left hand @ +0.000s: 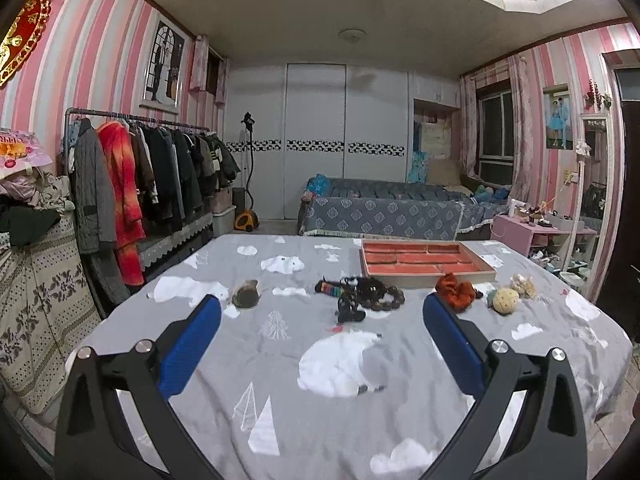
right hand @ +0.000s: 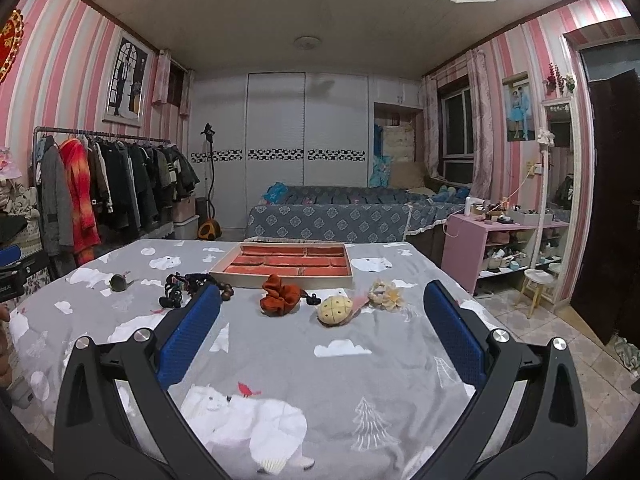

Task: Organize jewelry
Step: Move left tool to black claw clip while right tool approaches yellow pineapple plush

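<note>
A compartmented tray with an orange-red lining [left hand: 424, 261] [right hand: 286, 261] lies at the far side of the bed. In front of it lie an orange scrunchie [left hand: 456, 286] [right hand: 279, 294], a dark bead bracelet with black hair ties [left hand: 370, 298] [right hand: 192, 286], a round cream plush clip [left hand: 505, 300] [right hand: 335, 310], a pale flower piece [left hand: 523, 285] [right hand: 386, 293] and a small grey-brown piece [left hand: 246, 293] [right hand: 119, 282]. My left gripper [left hand: 322, 314] is open, short of the beads. My right gripper [right hand: 322, 306] is open, near the scrunchie and plush clip. Neither holds anything.
The grey bedsheet [left hand: 280, 400] with polar bears covers the work surface. A clothes rack [left hand: 152, 168] stands left, a blue-covered sofa [right hand: 332, 216] behind, a pink shelf [right hand: 480, 244] and white stool [right hand: 538, 284] right. A hand shows at the right wrist view's left edge.
</note>
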### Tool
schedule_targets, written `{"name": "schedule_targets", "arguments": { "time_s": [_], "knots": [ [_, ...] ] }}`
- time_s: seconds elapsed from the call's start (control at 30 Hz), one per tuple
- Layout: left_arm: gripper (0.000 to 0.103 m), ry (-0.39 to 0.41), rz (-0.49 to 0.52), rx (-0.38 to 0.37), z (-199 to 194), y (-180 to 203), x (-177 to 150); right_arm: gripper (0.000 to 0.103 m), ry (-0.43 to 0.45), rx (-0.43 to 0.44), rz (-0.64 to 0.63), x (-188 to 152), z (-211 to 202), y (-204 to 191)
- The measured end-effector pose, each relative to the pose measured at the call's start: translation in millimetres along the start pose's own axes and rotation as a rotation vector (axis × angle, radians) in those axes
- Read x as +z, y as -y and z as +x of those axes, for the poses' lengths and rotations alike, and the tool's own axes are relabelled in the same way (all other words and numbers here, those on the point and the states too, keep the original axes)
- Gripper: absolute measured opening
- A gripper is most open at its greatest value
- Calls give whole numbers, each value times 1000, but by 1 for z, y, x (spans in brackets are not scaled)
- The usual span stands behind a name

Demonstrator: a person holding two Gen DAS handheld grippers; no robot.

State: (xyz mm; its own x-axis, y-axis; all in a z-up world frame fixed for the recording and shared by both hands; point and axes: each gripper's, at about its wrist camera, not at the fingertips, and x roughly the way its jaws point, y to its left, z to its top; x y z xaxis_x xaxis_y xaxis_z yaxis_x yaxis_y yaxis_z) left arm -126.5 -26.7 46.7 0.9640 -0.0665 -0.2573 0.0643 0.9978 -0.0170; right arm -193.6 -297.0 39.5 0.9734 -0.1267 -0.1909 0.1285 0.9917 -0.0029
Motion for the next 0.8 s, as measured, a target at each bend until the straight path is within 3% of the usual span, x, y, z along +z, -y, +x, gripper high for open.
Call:
{"name": "schedule_targets", "arguments": {
  "time_s": [0.2, 0.47, 0.8],
  "knots": [
    [99, -12, 11, 19, 33, 15, 9, 99, -17, 8, 6, 12, 40, 18],
    [99, -60, -8, 9, 77, 21, 10, 99, -31, -4, -23, 21, 59, 23],
    [99, -85, 22, -38, 116, 26, 11, 99, -88, -68, 16, 0, 92, 28]
  ]
}}
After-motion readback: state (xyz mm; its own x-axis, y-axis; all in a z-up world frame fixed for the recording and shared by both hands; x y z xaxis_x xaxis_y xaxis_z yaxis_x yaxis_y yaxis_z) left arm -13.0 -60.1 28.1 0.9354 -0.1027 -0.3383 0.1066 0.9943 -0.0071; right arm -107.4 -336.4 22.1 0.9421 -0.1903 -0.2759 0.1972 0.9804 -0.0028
